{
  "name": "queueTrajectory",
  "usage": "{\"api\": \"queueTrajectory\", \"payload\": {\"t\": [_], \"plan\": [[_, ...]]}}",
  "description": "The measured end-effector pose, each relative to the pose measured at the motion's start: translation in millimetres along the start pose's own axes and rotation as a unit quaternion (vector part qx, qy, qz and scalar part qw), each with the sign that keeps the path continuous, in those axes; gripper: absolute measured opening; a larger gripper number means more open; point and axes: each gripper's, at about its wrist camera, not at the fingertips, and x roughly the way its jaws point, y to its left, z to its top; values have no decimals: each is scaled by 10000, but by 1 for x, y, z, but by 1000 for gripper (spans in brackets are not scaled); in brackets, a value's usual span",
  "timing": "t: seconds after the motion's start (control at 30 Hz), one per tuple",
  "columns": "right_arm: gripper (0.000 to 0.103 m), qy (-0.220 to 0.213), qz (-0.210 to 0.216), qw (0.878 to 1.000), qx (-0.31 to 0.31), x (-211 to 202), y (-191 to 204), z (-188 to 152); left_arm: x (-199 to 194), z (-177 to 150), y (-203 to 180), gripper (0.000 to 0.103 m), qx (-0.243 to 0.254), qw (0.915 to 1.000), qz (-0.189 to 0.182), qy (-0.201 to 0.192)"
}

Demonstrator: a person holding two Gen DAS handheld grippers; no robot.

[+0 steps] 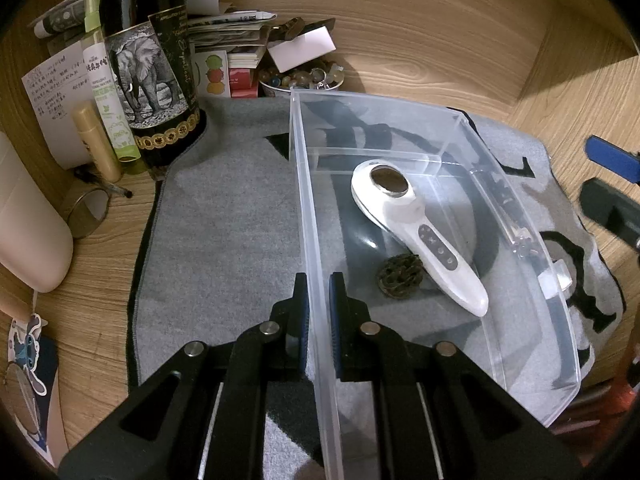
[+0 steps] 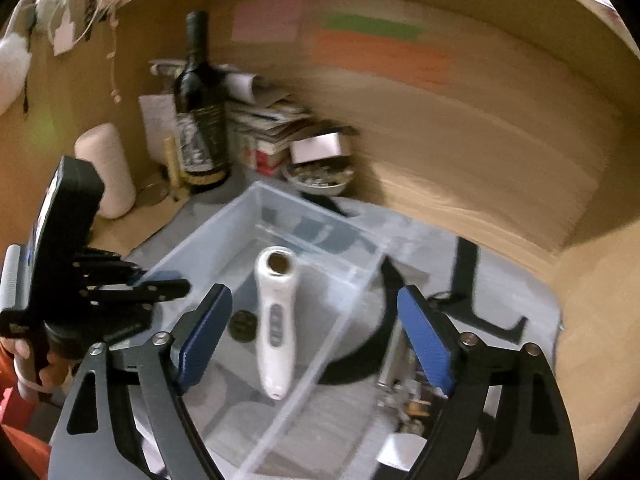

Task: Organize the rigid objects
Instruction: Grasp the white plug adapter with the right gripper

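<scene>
Pinching the clear bin's wall, the left hand-held gripper steadies it so the right hand-held gripper, fingers spread, can hover over the white handheld device.

Both grippers have black linkage arms with round silver rivets; the left gripper and right gripper carry blue ribbed finger pads.

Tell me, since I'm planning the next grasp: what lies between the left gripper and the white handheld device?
In the left wrist view, left gripper clamps the bin wall; a small dark ball lies before the device.
</scene>
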Motion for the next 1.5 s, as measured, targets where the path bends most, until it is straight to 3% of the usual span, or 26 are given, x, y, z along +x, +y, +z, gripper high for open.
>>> {"api": "queueTrajectory", "payload": {"t": [0.23, 0.4, 0.8, 0.87, 0.9, 0.97, 1.03, 1.5], "plan": [[84, 41, -550, 9968, 588, -19, -40, -17, 0, 0, 0, 9, 0, 10000, 0, 0], [85, 340, -799, 9912, 994, -16, -61, -41, 0, 0, 0, 9, -8, 10000, 2, -1], [82, 1180, -642, 9686, 2094, 24, -82, -113, 0, 0, -1, 9, -11, 10000, -9, -3], [76, 1231, -571, 9648, 2254, 28, -85, -119, 0, 0, -1, 9, -10, 10000, -9, -1], [67, 1266, -532, 9634, 2304, 29, -85, -121, 0, 0, -1, 9, -9, 10000, -8, -3], [58, 1228, -580, 9640, 2286, 27, -84, -122, 0, 0, 0, 9, -6, 10000, -9, -1], [36, 1210, -595, 9670, 2160, 25, -82, -120, 0, 0, -1, 9, -6, 10000, -10, 0], [36, 618, -747, 9775, 1873, 3, -83, -88, 0, 0, -1, 9, -5, 10000, -14, -3]]}}
